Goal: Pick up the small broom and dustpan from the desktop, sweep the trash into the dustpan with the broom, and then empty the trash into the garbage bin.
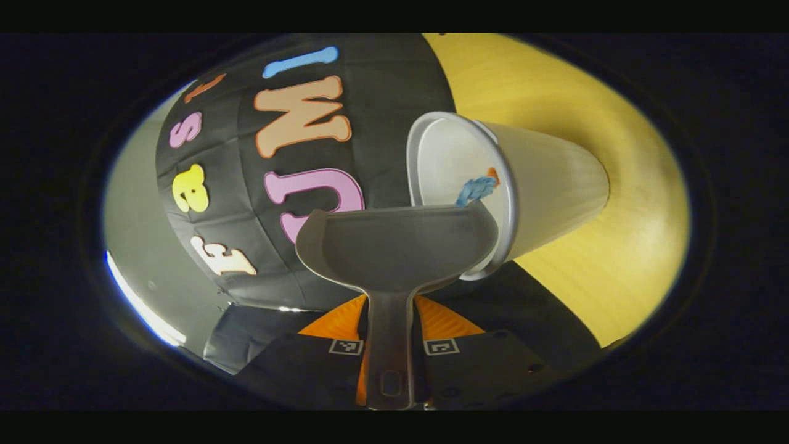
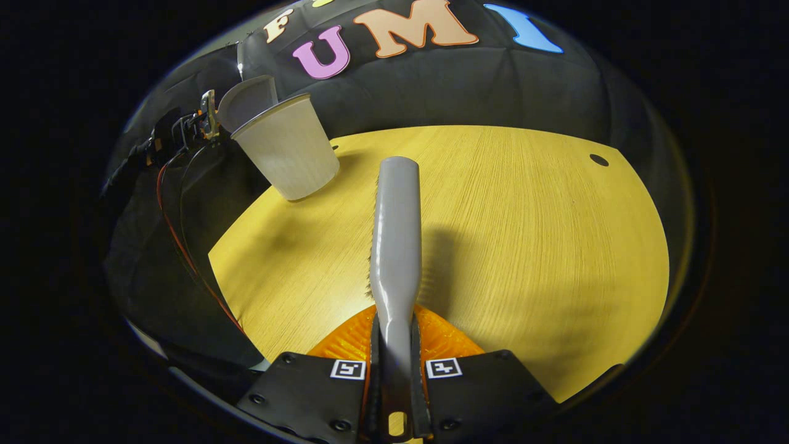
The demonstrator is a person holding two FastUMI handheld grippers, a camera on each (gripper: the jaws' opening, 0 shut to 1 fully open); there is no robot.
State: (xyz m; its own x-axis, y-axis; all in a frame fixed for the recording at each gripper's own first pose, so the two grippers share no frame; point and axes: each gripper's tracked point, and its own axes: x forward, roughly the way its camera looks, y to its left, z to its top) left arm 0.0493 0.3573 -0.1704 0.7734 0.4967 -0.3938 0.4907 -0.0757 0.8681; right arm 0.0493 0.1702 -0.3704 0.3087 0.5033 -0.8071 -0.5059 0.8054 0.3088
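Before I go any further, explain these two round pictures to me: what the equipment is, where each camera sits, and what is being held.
No robot here: a person holds a two-finger gripper in each hand, and each gripper carries a wide-angle camera looking along its fingers.

In the left gripper view, the left gripper is shut on the handle of a grey dustpan. The pan is tipped with its mouth at the rim of a pale garbage bin. Blue and orange scraps of trash lie inside the bin.

In the right gripper view, the right gripper is shut on the handle of the small broom, held above the yellow wooden desktop. The same bin stands at the desktop's far left corner, with the dustpan over it.
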